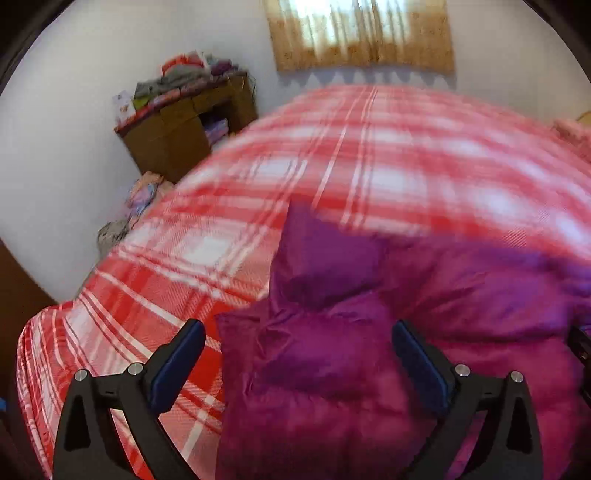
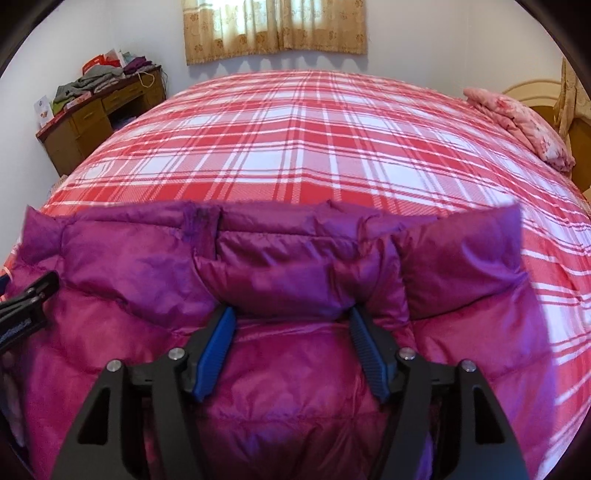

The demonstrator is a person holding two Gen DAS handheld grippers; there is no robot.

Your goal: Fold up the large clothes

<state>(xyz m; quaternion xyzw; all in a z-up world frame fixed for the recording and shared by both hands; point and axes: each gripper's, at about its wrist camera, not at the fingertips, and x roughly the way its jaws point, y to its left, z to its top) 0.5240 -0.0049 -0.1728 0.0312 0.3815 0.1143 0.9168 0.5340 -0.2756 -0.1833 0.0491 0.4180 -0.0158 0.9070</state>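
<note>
Bedroom scene from the left wrist camera, blurred: a purple quilted down jacket [image 1: 369, 332] lies on a bed covered by a red and white plaid blanket [image 1: 332, 155]. The left gripper [image 1: 299, 350] hangs over the jacket's near left edge with its jaws spread wide; the blue pads [image 1: 177, 365] stand well apart, and a puffy fold of the jacket sits between them without either pad pressing on it. Beyond the bed, a brown wooden desk [image 1: 177, 136] stands against the white wall, with folded clothes [image 1: 184, 77] piled on top. A tan curtain [image 1: 362, 33] hangs at the far wall.

From the right wrist camera, sharper: the jacket [image 2: 129, 280] stretches across the near part of the plaid blanket [image 2: 314, 140]. The right gripper [image 2: 291, 325] has its jaws partly spread, and a padded section of the jacket bulges between the blue pads [image 2: 214, 350]; whether they pinch it cannot be told. The left gripper's black finger [image 2: 26, 295] shows at the left edge. A pink floral quilt [image 2: 524, 125], folded, lies at the bed's far right.
</note>
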